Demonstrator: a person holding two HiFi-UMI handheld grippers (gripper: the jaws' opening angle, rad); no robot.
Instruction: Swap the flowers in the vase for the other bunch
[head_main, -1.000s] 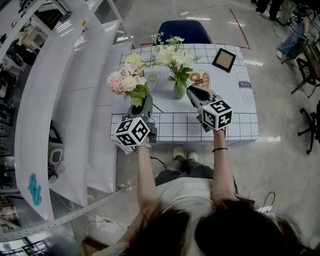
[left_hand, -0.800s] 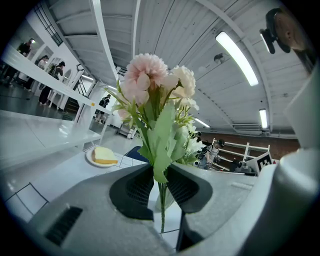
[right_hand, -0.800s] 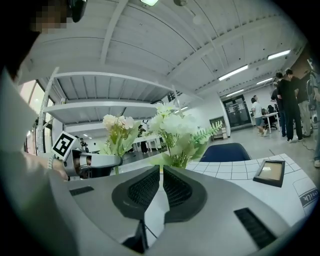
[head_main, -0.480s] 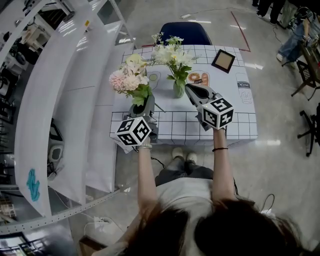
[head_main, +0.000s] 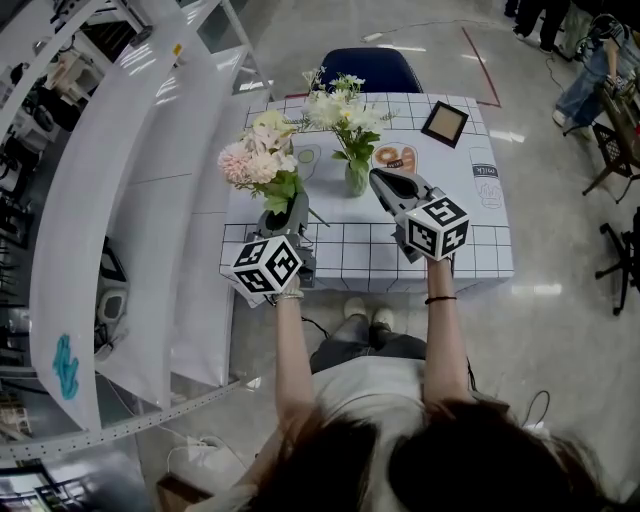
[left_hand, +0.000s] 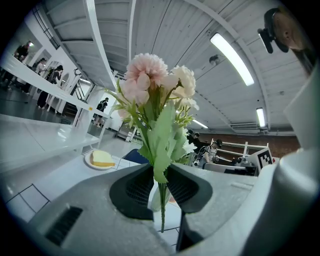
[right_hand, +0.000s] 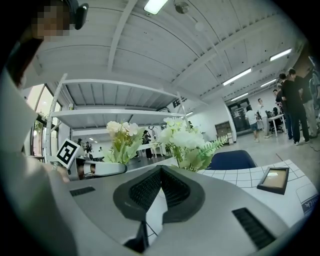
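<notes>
Head view: the swap is barely started, I'd say. The white bunch is still sitting in the glass vase mid-table, so nothing has come out yet. The left gripper is clamped on the stems of the pink bunch, holding it upright off the table, just left of the vase. The right gripper is just right of the vase, on its near side, carrying nothing. What's left: white bunch out, pink bunch in.

Left gripper view: the jaws are pinched narrow on the thin green stems, with the blooms standing straight up above them. A plate with a yellow slice sits on the table off to the left.

Right gripper view: the jaws meet at the tips with nothing between them. The white bunch is right ahead and close. A picture frame lies far right and a blue chair stands behind the table, both well clear. The only real snag is the two bunches being so near each other, so they could brush.
</notes>
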